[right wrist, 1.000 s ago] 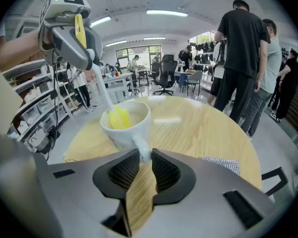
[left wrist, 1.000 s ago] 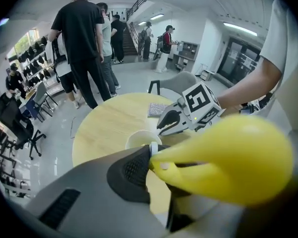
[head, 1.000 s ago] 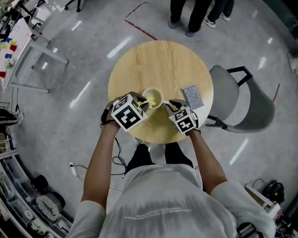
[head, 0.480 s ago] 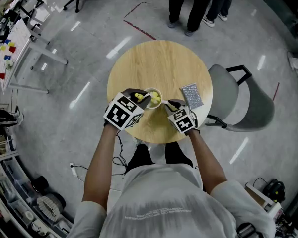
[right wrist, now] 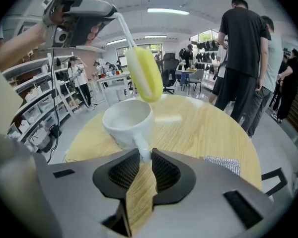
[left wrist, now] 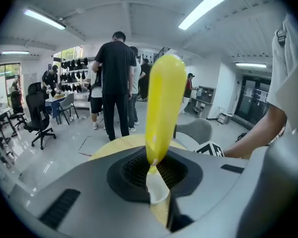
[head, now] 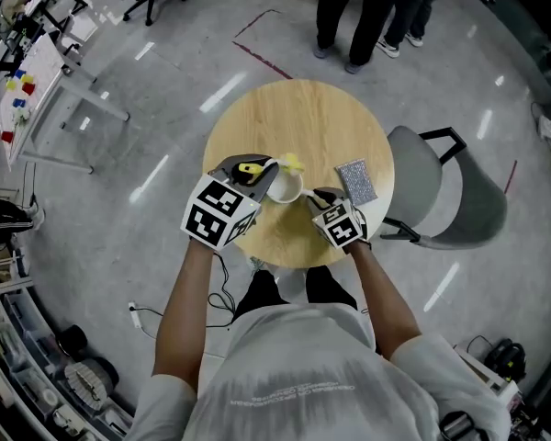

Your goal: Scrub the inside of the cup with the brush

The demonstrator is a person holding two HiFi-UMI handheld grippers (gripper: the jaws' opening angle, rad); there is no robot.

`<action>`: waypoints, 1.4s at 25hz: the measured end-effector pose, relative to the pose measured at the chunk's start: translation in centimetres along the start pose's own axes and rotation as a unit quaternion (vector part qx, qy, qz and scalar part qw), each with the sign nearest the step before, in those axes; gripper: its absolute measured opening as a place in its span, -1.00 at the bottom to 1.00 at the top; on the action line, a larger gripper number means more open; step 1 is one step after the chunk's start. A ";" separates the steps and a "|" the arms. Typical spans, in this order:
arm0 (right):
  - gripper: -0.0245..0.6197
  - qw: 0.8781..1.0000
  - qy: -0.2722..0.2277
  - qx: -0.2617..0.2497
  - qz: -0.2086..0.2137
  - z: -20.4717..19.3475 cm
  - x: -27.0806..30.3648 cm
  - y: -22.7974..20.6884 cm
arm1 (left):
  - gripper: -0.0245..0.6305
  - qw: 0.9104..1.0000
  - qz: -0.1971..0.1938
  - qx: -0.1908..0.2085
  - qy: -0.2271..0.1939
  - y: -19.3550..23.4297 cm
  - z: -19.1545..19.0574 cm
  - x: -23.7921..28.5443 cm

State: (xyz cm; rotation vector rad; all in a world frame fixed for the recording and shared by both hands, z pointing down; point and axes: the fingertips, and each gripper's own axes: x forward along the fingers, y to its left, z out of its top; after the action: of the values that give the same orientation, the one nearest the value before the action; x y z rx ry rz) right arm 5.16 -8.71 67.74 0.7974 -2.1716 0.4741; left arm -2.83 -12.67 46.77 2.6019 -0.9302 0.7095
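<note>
Scrubbing step: brush (right wrist: 145, 74) poised above the cup (right wrist: 127, 119)

The left gripper (head: 246, 167) has its fingers clamped on the brush's handle, and the yellow head hangs just over the rim of the white cup, not inside it. The right gripper (head: 319, 196) has its fingers narrow and pinching the cup's handle. The cup stands upright on the near part of the round wooden surface (head: 294, 122). The scrub looks unfinished, so the next move calls for lowering the head straight into the cup and working it around the wall while the right grip holds firm. A silvery pad (head: 355, 179) lies just right of the cup, a grey chair (head: 441, 191) stands beside the surface, and people (head: 349, 7) stand on the polished grey floor beyond
</note>
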 end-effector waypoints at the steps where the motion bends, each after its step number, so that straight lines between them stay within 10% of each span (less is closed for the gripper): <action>1: -0.60 1.000 0.001 -0.001 0.000 0.0 0.0 0.0 | -0.78 1.000 0.004 0.000 -0.006 0.2 0.4 -0.3; 14: -0.60 1.000 0.002 0.000 0.002 0.1 -0.1 0.3 | -0.78 0.995 -0.021 0.008 0.101 -0.7 -6.4 3.4; 35: -0.64 0.999 0.004 -0.001 0.052 -0.3 0.1 3.6 | -0.78 0.993 0.064 -0.054 -0.078 1.9 -0.7 2.1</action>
State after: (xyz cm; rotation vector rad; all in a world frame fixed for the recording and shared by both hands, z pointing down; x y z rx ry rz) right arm 2.84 -5.89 67.68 0.6832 -2.2137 0.5267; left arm -2.89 -14.86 48.73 2.5490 -1.1561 0.4765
